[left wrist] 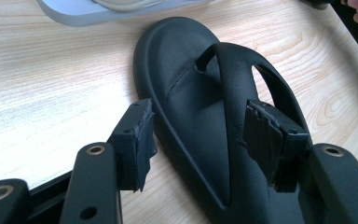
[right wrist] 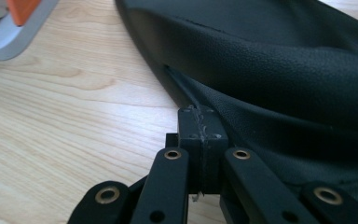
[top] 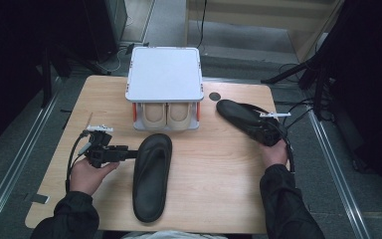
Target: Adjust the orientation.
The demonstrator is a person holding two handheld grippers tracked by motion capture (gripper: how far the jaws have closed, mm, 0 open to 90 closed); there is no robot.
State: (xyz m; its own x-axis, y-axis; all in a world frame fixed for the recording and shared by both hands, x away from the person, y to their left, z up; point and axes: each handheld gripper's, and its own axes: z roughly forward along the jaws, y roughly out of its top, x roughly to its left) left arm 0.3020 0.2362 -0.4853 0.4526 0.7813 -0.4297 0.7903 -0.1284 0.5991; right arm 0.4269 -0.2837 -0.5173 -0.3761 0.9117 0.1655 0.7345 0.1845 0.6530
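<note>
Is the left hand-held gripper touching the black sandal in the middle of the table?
Cannot tell. In the left gripper view the open left hand-held gripper straddles the sandal, with bare table beside one pad, but the far pad's contact stays unclear.

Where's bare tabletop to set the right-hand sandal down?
Free: the wood between the centre sandal and the right forearm, and the near-left corner of the table. Crowded: the back middle, where the grey rack holds beige shoes, and the strip where the left gripper meets the sandal.
</note>
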